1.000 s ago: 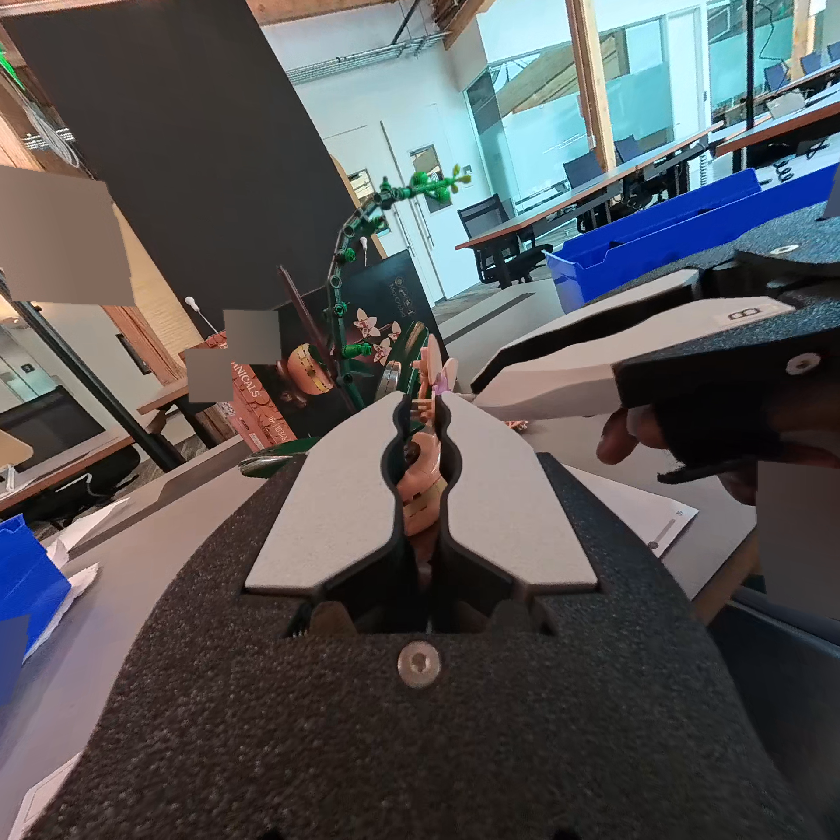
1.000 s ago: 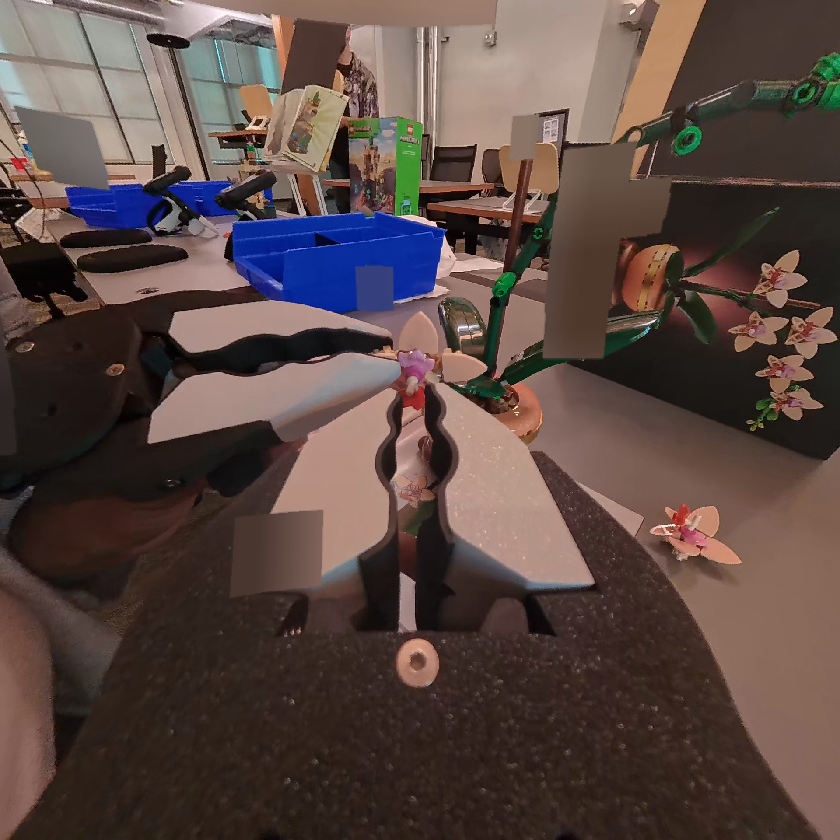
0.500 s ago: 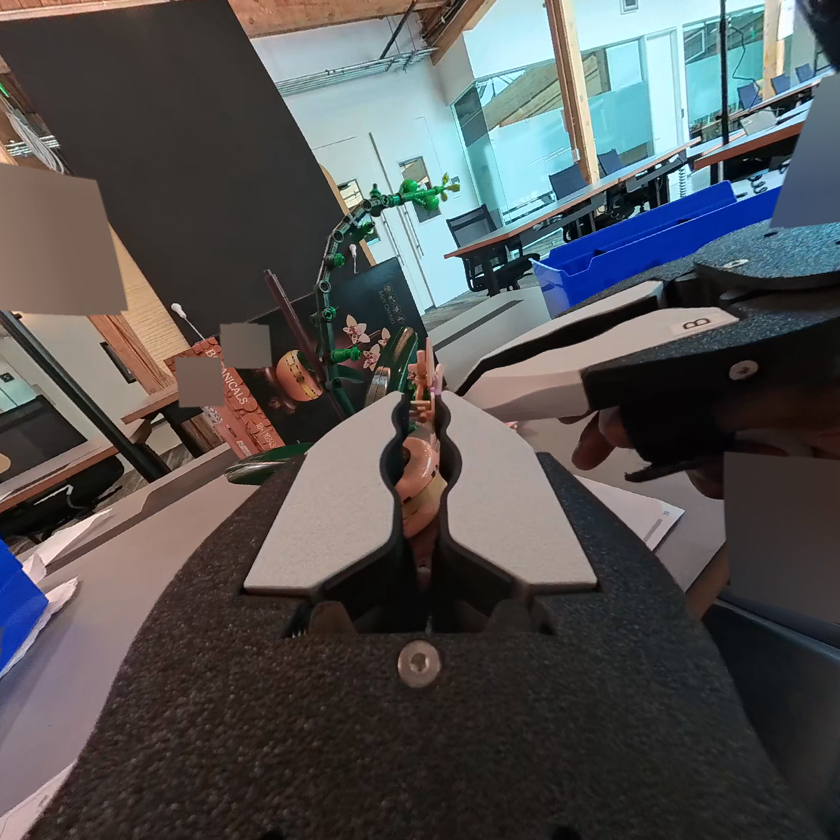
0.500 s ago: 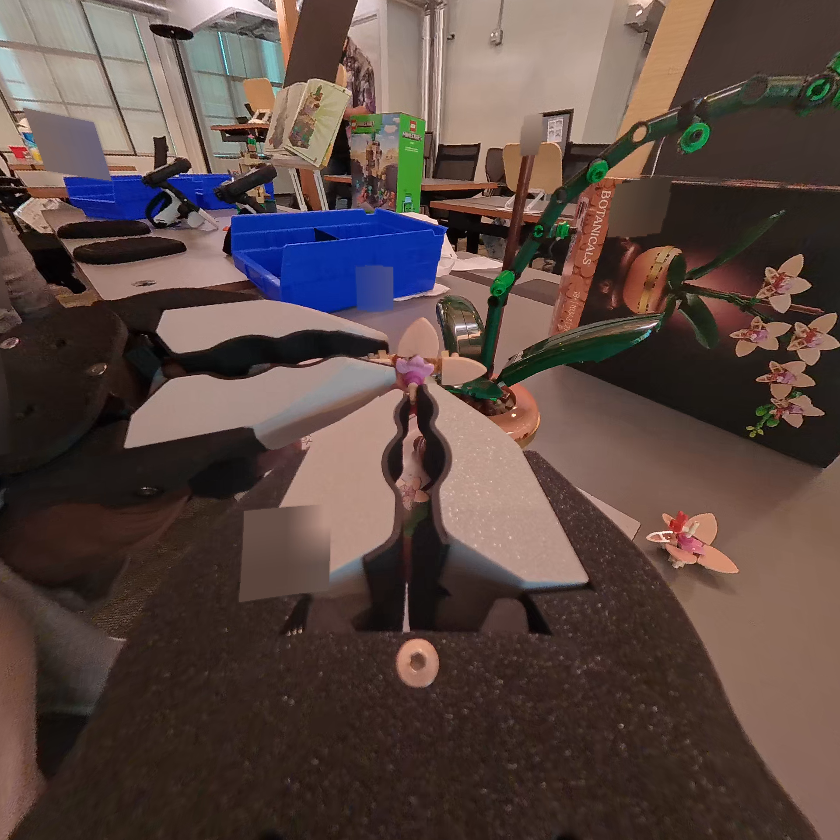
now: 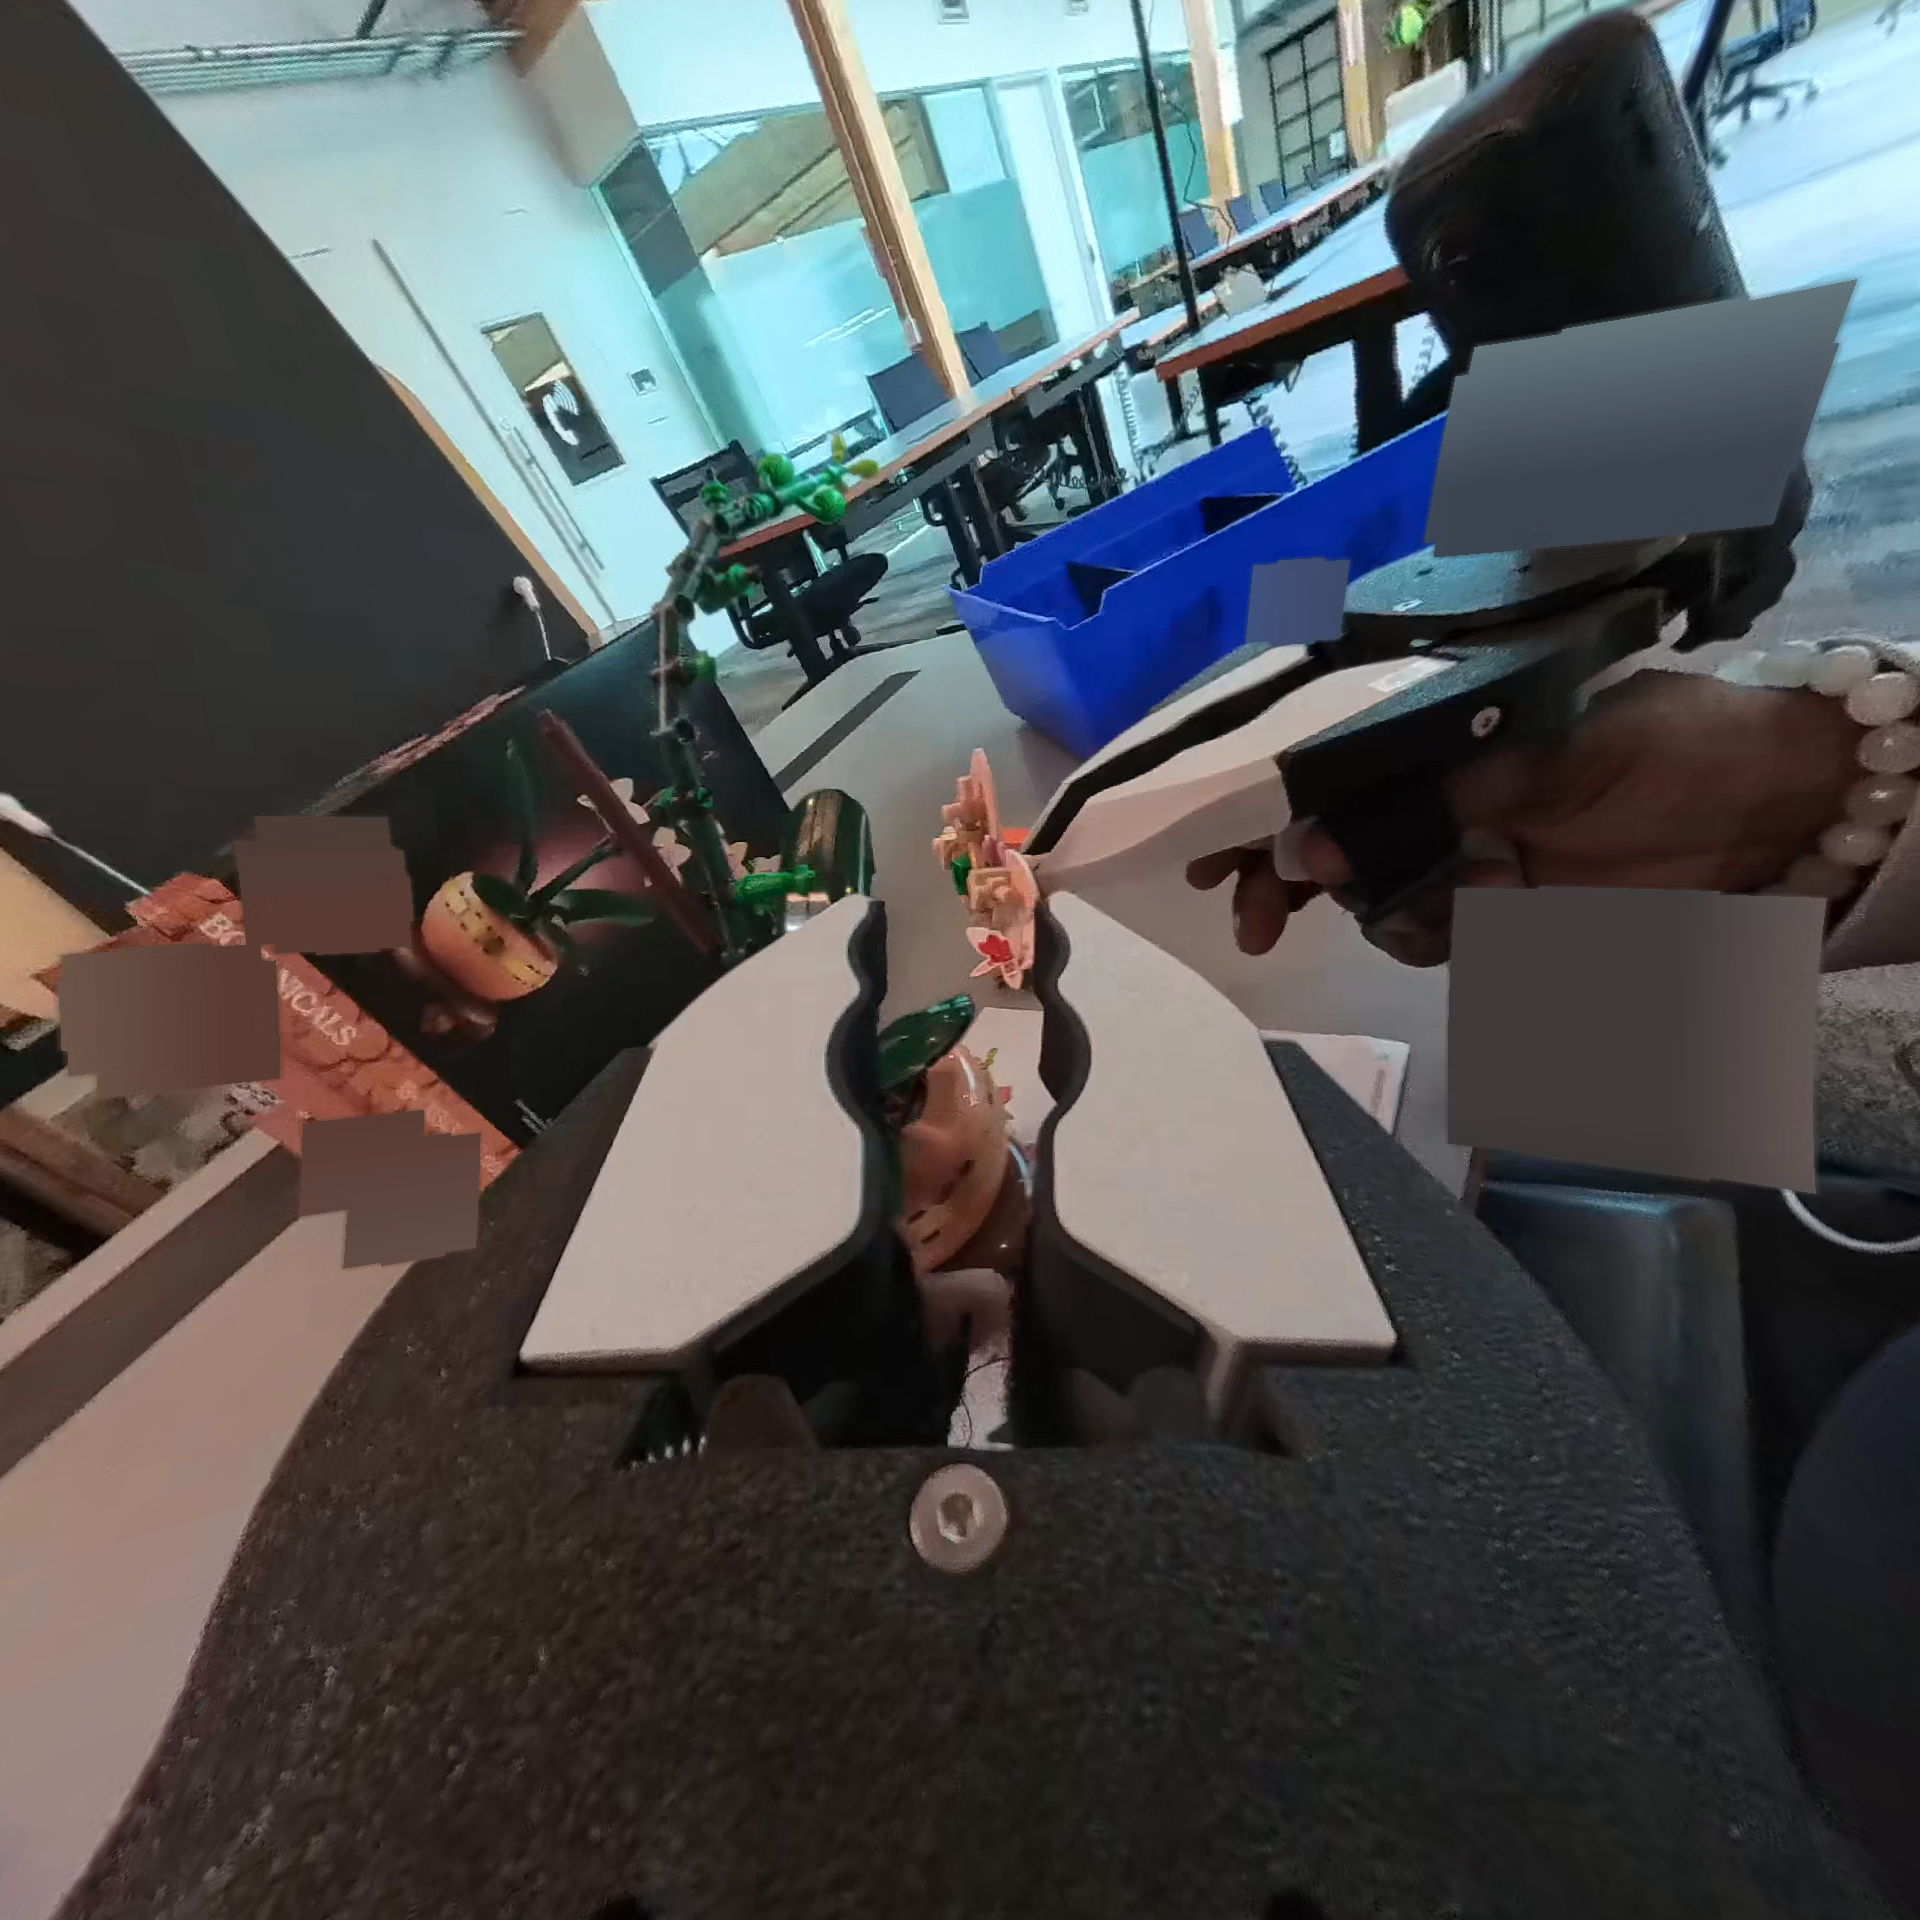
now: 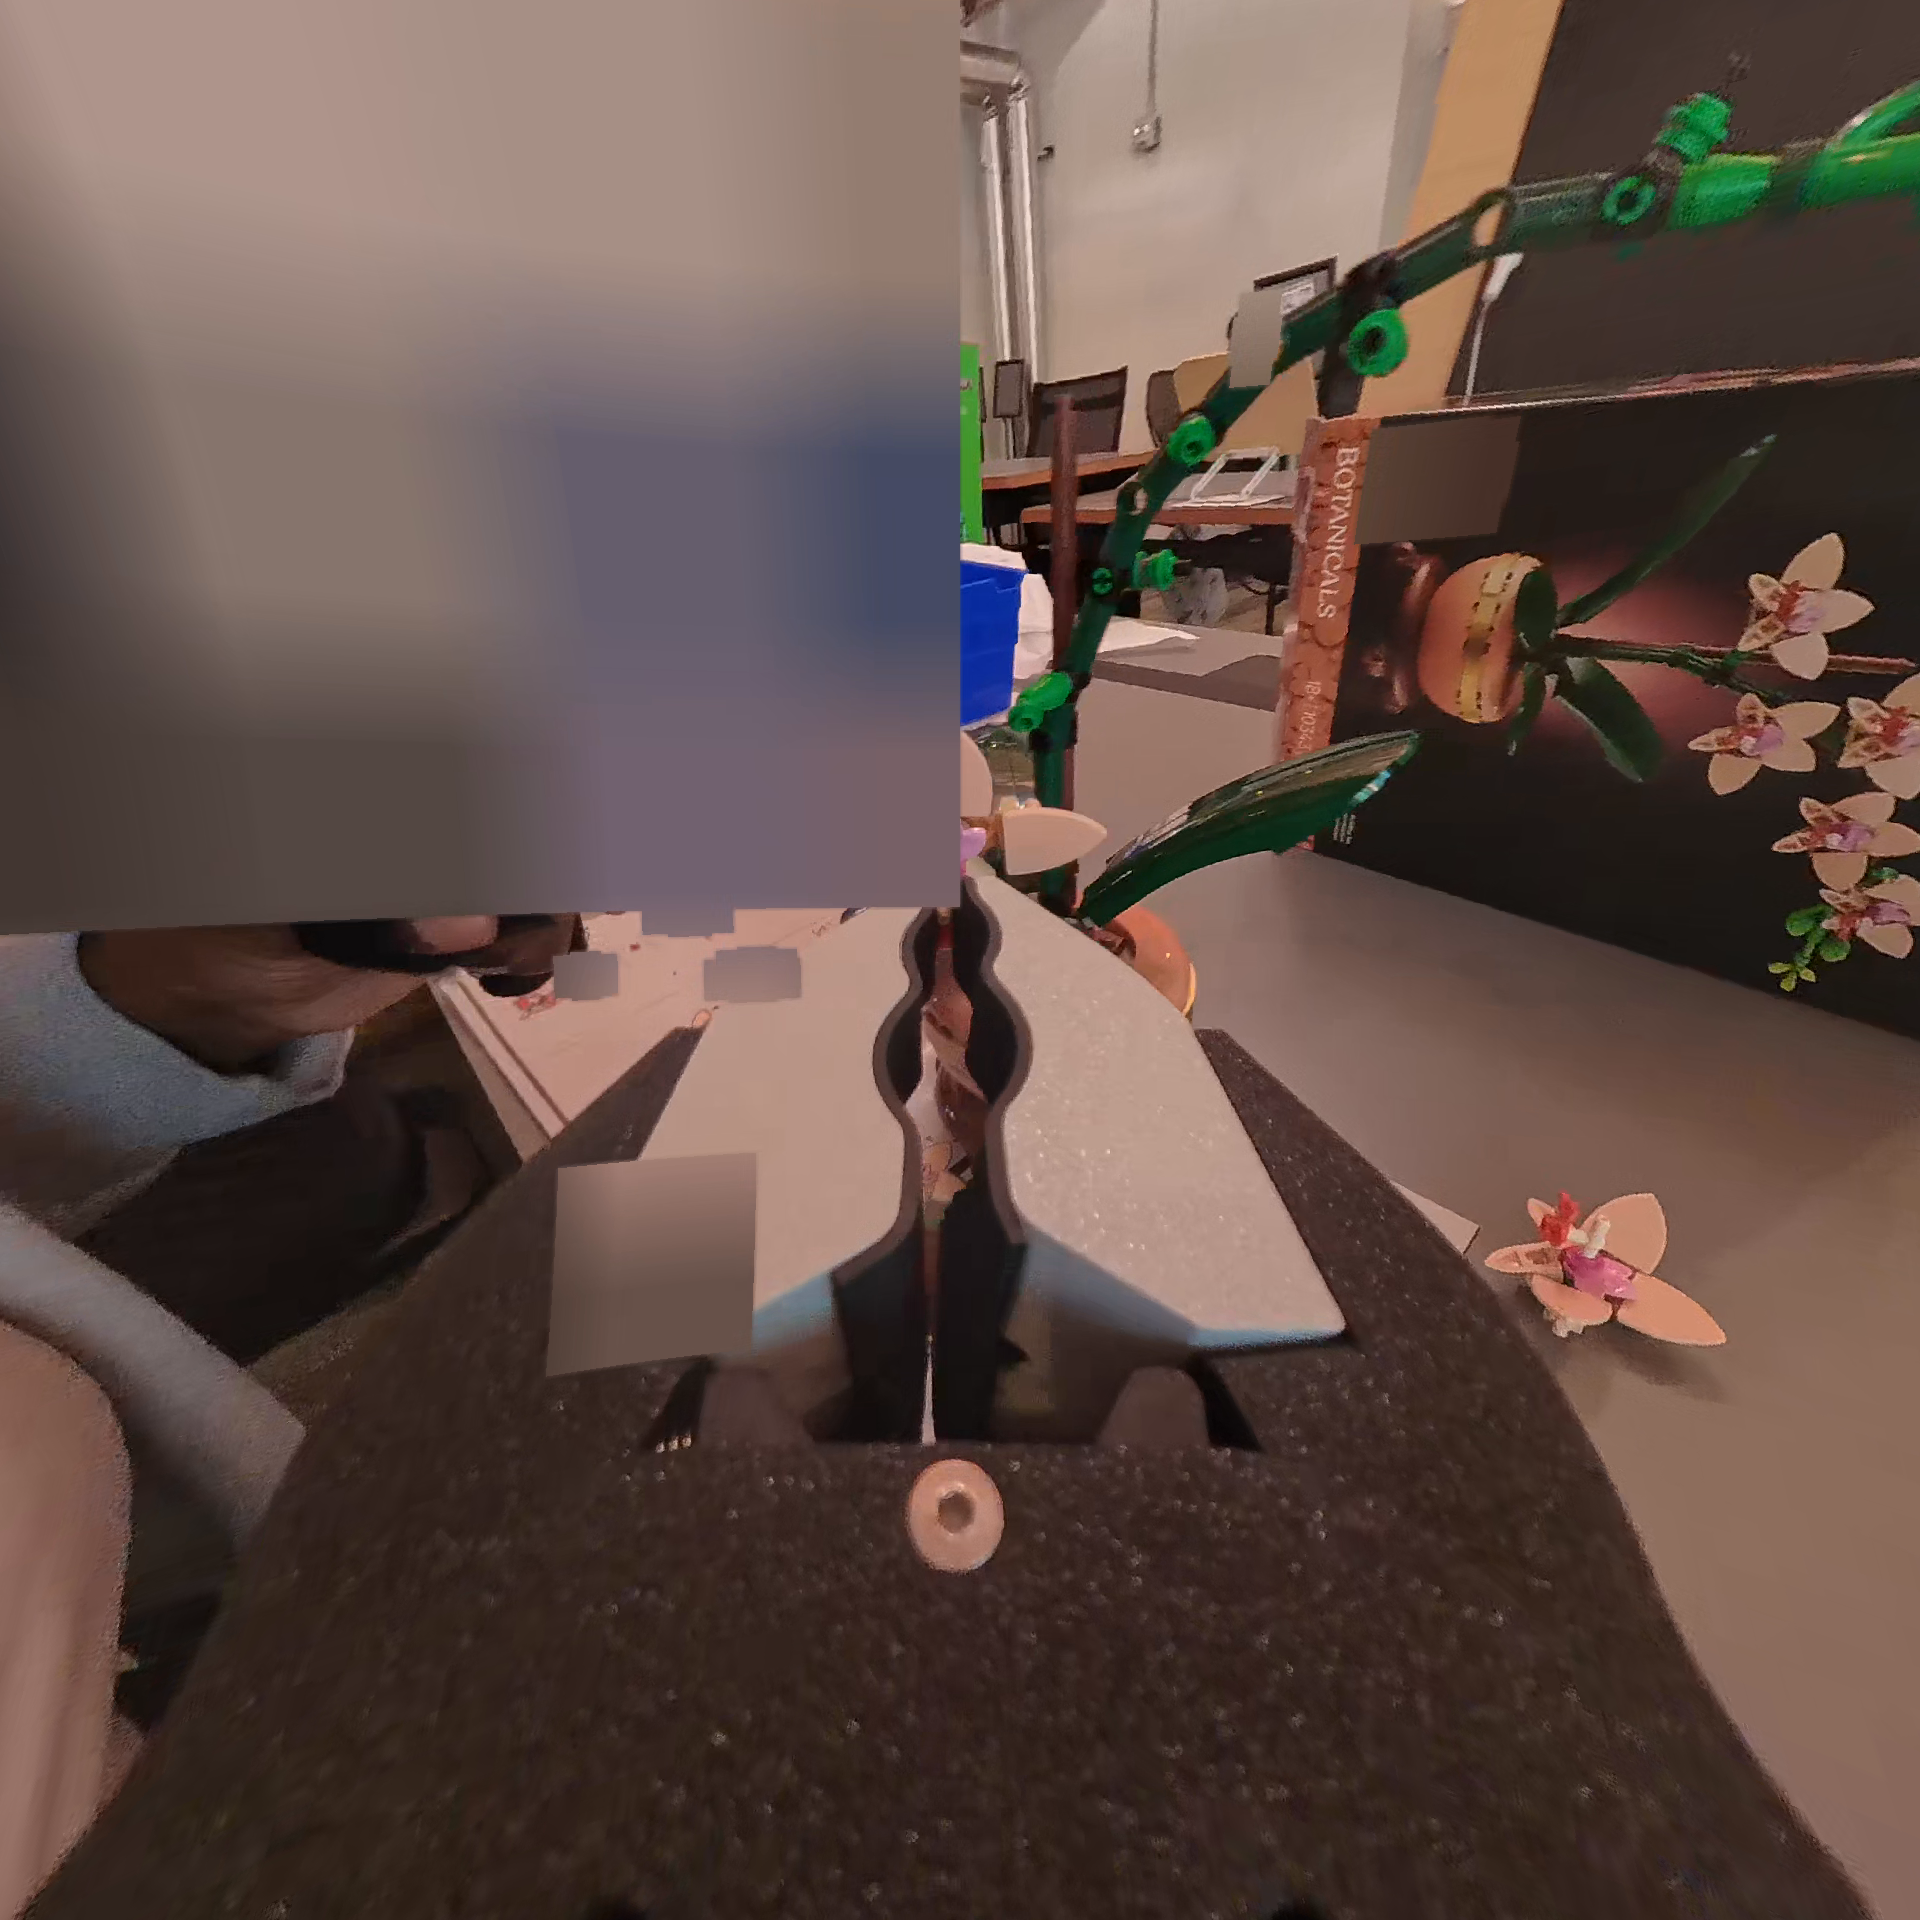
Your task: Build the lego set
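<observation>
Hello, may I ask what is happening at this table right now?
A person is building a Lego orchid with two handheld grippers. The right gripper is shut on a pink flower, held up near the open left gripper. The green stem stands in its pot beside the set's box. Another flower lies on the table.

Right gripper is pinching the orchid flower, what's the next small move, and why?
Probably carry the flower toward a green peg on the arching stem. The right gripper holds it clear of the stem, and the left gripper is open, gripping nothing.
</observation>
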A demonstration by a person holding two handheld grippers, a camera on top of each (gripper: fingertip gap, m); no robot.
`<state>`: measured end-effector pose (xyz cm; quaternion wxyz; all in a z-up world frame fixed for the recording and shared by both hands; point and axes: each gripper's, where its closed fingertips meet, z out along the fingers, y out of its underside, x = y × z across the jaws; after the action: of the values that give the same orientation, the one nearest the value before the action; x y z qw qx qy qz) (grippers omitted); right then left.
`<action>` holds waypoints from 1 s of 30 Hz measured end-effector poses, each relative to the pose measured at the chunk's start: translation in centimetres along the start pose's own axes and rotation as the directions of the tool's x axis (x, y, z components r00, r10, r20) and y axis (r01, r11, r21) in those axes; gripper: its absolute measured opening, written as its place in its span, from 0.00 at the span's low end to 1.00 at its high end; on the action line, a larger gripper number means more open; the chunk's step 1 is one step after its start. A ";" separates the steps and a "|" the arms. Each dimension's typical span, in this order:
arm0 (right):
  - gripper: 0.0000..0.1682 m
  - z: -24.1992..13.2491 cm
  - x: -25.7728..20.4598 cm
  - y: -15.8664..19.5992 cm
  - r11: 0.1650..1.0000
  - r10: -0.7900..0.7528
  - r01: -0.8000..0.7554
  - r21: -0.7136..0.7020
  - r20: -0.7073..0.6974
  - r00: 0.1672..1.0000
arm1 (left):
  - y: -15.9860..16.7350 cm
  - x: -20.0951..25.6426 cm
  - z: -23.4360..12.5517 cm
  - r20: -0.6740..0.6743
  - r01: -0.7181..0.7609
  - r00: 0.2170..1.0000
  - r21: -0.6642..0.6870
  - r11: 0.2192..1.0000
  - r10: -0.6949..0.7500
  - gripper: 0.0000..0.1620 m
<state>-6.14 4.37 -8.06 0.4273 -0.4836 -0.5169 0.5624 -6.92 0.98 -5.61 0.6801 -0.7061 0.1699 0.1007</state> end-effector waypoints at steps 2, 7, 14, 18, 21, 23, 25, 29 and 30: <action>0.01 0.1 0.4 0.0 1.000 0.016 -0.016 0.009 -0.021 1.000 | -0.1 -0.6 0.1 -0.012 -0.046 0.999 -0.001 0.999 0.046 0.14; 0.01 0.0 1.2 -1.4 0.990 -0.115 0.113 0.084 0.018 0.993 | 0.5 -2.8 1.3 -0.146 0.051 0.988 -0.058 0.997 -0.059 0.02; 0.01 0.9 3.1 -2.5 0.988 -0.112 0.096 0.125 0.121 0.986 | 2.1 -3.6 3.7 -0.181 0.251 0.944 -0.145 0.957 -0.275 0.03; 0.01 1.4 2.4 -0.8 0.991 -0.040 0.026 0.133 0.102 0.994 | 1.8 -3.3 3.6 -0.252 0.302 0.910 -0.139 0.943 -0.329 0.02; 0.01 2.0 2.3 -0.4 0.991 -0.020 0.006 0.131 0.108 0.994 | 1.5 -3.3 3.7 -0.276 0.217 0.930 -0.119 0.969 -0.242 0.02; 0.01 2.1 2.3 -0.5 0.990 -0.014 -0.001 0.138 0.110 0.994 | 1.7 -3.4 3.9 -0.287 0.101 0.949 -0.129 0.986 -0.135 0.02; 0.01 2.3 2.3 -0.4 0.991 -0.004 -0.009 0.132 0.097 0.995 | 1.9 -3.4 4.0 -0.304 -0.027 0.953 -0.129 0.991 -0.014 0.02; 0.01 2.8 1.9 -0.1 0.992 -0.018 0.006 0.125 0.102 0.995 | 2.5 -3.9 4.2 -0.332 -0.296 0.912 -0.126 0.947 0.241 0.04; 0.01 2.9 2.0 -0.1 0.992 -0.015 0.003 0.126 0.100 0.995 | 2.5 -4.1 4.2 -0.341 -0.352 0.894 -0.126 0.928 0.293 0.05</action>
<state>-9.31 5.82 -8.15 0.4329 -0.4245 -0.5035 0.6155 -11.24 5.53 -6.66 0.5496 -0.7346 0.3814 0.1133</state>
